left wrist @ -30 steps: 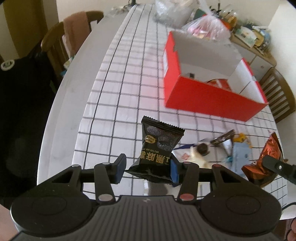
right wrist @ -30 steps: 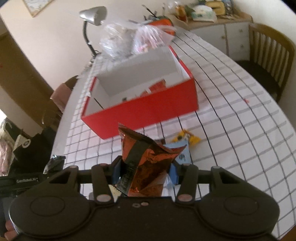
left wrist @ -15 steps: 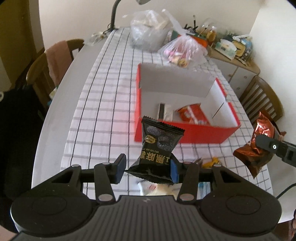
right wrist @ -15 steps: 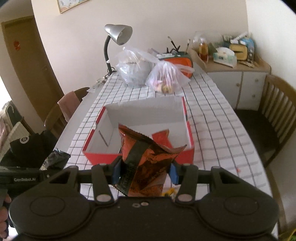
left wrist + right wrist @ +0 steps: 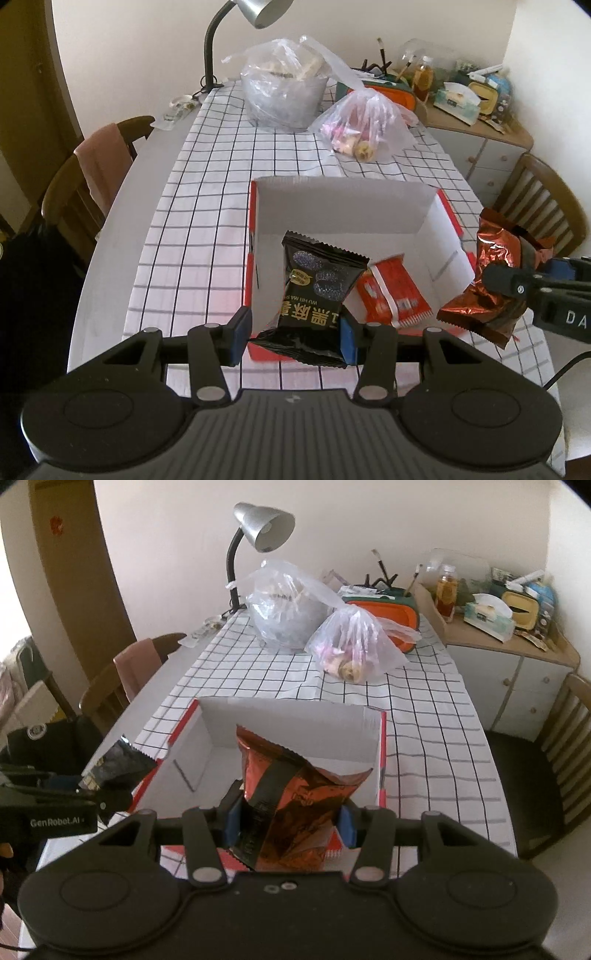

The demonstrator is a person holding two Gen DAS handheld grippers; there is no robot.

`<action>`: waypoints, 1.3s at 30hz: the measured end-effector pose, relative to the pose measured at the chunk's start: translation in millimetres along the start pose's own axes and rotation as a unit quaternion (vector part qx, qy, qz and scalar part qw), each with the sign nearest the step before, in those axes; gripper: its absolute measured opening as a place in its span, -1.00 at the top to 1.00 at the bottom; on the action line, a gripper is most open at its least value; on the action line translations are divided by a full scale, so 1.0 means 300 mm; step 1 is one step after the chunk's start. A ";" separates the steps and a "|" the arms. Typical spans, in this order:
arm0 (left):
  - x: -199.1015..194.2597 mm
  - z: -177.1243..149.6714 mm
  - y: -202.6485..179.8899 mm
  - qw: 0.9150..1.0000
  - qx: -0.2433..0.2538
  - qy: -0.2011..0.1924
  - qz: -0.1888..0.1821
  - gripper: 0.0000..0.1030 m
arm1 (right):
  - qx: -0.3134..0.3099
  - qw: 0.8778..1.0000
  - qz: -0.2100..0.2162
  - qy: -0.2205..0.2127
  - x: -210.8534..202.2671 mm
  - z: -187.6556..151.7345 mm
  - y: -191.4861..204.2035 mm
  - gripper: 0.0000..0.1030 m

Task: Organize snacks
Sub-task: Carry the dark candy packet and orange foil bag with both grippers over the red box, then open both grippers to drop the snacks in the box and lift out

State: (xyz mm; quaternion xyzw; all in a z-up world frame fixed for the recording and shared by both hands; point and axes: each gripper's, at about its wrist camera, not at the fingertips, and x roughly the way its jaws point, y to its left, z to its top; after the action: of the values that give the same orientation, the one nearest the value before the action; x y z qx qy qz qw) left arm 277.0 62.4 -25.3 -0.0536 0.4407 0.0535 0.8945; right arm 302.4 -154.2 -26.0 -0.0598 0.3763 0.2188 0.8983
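Our left hand-held gripper [image 5: 293, 334] pinches a black packet [image 5: 317, 291] over the red box [image 5: 448, 218]. Our right hand-held gripper [image 5: 286, 821] pinches a copper packet [image 5: 295, 797] above the box's near edge.

Both wrist views look down from above the near table edge, sharing the red box [image 5: 448, 218].

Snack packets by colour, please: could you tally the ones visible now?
Black packet: 1, in the left gripper.
Copper-brown packet: 1, in the right gripper.
Red packet: 1, in the red box.
Total: 3.
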 end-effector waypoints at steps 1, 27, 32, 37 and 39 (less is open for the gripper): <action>0.021 0.017 -0.006 1.000 0.000 0.002 0.003 0.08 | -0.004 1.000 -0.001 0.002 0.023 0.009 -0.006 0.05; 0.455 0.156 -0.070 0.993 0.005 0.108 0.043 0.08 | -0.061 0.991 0.035 0.111 0.457 0.069 -0.049 0.02; 0.503 0.132 -0.093 0.990 0.014 0.132 0.051 0.06 | -0.065 0.989 0.038 0.124 0.487 0.046 -0.053 -0.01; 0.514 0.114 -0.100 0.989 0.012 0.136 0.058 0.04 | -0.061 0.990 0.041 0.119 0.483 0.042 -0.064 -0.30; 0.509 0.112 -0.099 0.989 0.009 0.134 0.060 -0.01 | -0.061 0.991 0.039 0.114 0.476 0.041 -0.064 -0.36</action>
State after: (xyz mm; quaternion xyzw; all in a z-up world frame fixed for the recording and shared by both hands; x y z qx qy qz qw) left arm 400.0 45.2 -124.7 -0.0258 0.5590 0.0954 0.8232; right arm 407.4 -118.2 -118.5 -0.1239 0.4640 0.2683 0.8351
